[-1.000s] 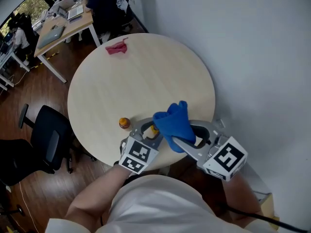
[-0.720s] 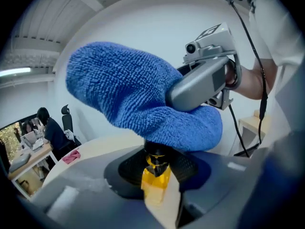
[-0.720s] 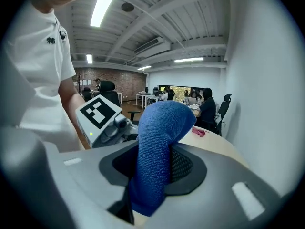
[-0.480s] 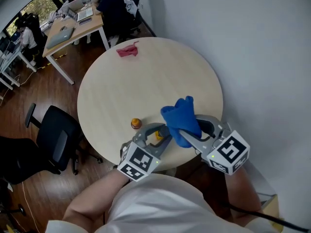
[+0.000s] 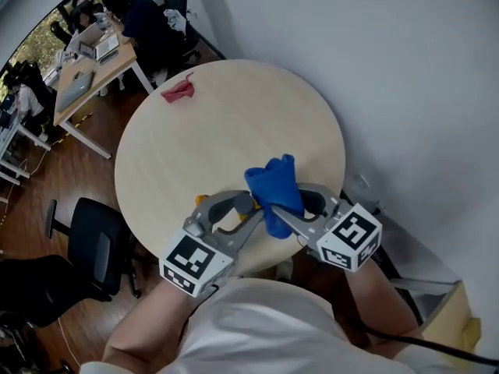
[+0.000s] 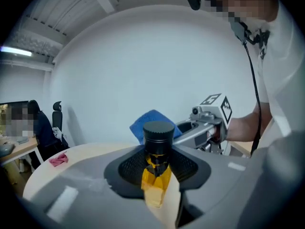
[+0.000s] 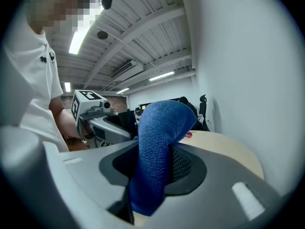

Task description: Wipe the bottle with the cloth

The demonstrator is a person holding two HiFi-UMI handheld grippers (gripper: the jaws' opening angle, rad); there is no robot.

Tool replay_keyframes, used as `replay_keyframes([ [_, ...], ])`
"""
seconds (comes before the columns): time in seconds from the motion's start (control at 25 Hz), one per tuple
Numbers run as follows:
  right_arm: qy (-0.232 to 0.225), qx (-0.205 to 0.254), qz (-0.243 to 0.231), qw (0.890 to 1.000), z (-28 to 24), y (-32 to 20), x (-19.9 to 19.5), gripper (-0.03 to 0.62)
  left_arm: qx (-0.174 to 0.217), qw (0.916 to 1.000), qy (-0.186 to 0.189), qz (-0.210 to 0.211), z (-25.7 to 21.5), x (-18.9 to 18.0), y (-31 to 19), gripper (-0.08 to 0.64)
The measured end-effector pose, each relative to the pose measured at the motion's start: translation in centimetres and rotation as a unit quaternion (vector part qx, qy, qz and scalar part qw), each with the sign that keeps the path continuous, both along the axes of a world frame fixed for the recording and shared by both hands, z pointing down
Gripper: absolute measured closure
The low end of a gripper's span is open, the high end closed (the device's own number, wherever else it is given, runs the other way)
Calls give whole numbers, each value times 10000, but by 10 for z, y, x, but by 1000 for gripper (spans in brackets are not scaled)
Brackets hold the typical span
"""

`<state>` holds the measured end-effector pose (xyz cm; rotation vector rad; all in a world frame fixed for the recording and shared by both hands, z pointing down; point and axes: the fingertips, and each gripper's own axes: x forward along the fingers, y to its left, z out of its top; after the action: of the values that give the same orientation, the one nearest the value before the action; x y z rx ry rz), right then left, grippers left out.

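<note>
Left tongs (image 5: 243, 211) clenched on the yellow bottle (image 6: 157, 138), held upright with its black cap above the jaws, over the near edge of the round bench (image 5: 210, 135). Right tongs (image 5: 282, 215) grasping the blue cloth (image 5: 274, 187), which bulges up from between the jaws just beside the bottle; contact between them cannot be told. A pink rag (image 5: 178, 91) lies at the bench's far edge.

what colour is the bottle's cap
Black. The cap on the yellow bottle shows best in the left gripper view.
</note>
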<state>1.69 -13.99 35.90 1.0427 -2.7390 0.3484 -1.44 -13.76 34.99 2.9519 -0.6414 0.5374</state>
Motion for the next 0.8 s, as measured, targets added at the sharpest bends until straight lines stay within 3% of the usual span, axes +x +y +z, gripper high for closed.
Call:
replay_keyframes([
  [0.44,375,-1210,247,9916,121,16,38,442,-168,9994,275,-138,-28,14,-11,408],
  [0.64,91,-647,104,9978,67,34,46,442,-164,9991,211,-344,-21,19,-26,408],
  [0.8,89,9,-489,9988,14,49,23,442,-249,9984,174,-471,-13,21,-31,408],
])
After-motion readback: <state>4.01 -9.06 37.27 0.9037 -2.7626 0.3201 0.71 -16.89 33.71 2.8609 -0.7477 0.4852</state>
